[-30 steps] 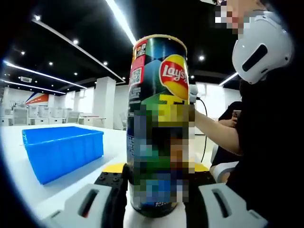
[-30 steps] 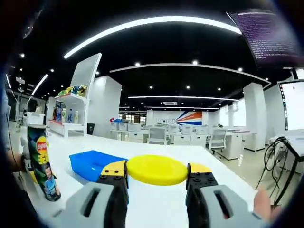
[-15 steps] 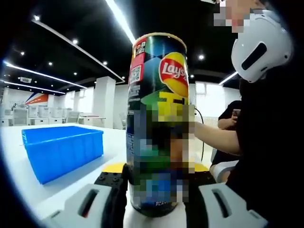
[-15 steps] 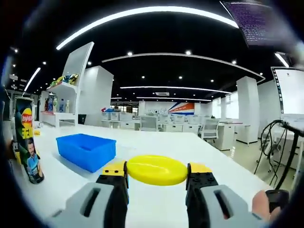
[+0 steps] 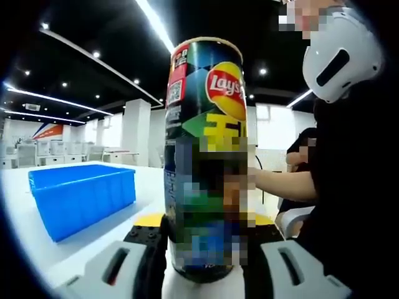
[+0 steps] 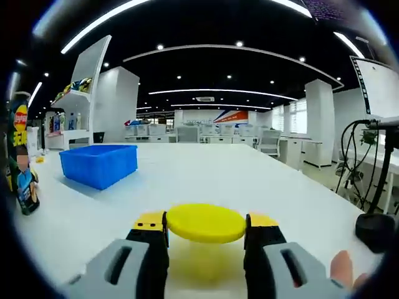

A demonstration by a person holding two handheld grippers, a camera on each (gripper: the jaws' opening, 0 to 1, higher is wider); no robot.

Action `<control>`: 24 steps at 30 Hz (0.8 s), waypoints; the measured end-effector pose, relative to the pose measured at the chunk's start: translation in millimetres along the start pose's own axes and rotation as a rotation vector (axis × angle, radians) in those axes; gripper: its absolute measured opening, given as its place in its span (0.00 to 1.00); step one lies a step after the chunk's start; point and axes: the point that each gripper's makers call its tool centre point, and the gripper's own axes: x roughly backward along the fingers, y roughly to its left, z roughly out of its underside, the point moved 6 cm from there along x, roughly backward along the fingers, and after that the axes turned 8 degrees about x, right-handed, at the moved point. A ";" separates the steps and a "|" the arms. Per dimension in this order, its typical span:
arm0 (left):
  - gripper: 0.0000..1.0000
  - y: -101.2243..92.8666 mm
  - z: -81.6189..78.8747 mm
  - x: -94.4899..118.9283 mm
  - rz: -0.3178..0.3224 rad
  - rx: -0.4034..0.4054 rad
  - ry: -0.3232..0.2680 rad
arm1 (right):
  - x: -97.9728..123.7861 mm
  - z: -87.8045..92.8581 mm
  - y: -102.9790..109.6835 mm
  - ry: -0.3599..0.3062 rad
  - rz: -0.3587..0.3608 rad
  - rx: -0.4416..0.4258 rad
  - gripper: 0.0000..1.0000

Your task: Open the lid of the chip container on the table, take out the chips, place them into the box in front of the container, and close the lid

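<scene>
Upright, our left gripper (image 5: 206,246) clamped the open Lay's can (image 5: 206,156); our right gripper (image 6: 206,240) pinched its yellow lid (image 6: 206,222) near the blue bin (image 6: 100,164).

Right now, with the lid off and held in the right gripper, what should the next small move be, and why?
Probably set the yellow lid down on the white table and open the right gripper. The lid sits low over the table between the jaws, and the left gripper holds the chip can upright with its top open, so the right one must be free to take out chips for the blue box.
</scene>
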 end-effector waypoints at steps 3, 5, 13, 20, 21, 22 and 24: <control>0.47 0.0 0.4 -0.1 0.000 0.000 0.003 | -2.5 2.4 -0.4 0.014 -0.006 -0.012 0.41; 0.47 1.1 1.3 0.4 -0.001 -0.001 0.004 | -3.5 6.1 0.9 0.037 -0.008 -0.005 0.42; 0.47 0.7 1.6 -0.1 -0.003 -0.006 0.009 | -4.5 11.7 2.4 0.077 0.004 0.034 0.42; 0.47 0.3 1.5 -0.5 -0.006 0.005 0.017 | -5.1 17.7 4.1 0.117 -0.016 0.045 0.43; 0.47 0.3 1.3 -0.5 -0.006 0.004 0.017 | -5.1 17.4 4.5 0.114 -0.017 0.048 0.43; 0.47 0.3 1.3 -0.5 -0.006 0.005 0.017 | -4.8 17.2 4.6 0.113 -0.015 0.053 0.43; 0.47 0.2 1.2 -0.4 -0.007 0.004 0.018 | -4.5 17.8 4.3 0.118 -0.015 0.060 0.43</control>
